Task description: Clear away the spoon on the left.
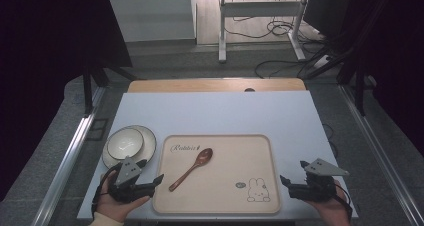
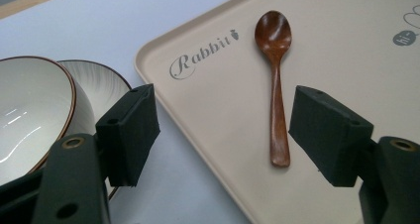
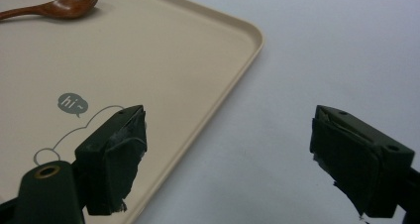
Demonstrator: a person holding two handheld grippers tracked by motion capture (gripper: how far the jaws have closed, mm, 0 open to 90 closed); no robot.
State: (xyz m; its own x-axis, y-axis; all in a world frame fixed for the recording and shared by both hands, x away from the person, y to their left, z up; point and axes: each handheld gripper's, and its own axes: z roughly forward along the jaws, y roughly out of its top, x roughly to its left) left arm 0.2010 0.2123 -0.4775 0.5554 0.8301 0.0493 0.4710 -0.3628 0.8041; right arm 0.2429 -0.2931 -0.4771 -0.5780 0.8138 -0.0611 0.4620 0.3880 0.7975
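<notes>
- The spoon point(image 1: 191, 168) lies loose on the tray point(image 1: 260, 148), handle toward the left gripper point(image 1: 155, 182), easy to pick up.
- Left jaws stand apart, lined up with the handle, holding nothing.
- The right gripper point(image 1: 285, 181) waits at the tray's right edge, jaws apart, empty.

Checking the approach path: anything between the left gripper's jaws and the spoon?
Nothing: in the left gripper view, bare tray runs from the open left gripper to the spoon. The bowl sits off to the side.

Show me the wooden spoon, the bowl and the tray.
wooden spoon point(image 2: 277, 92), left gripper view, middle of its handle
bowl point(image 1: 125, 141), high view, inside of the bowl
tray point(image 1: 272, 161), high view, right rim
</notes>
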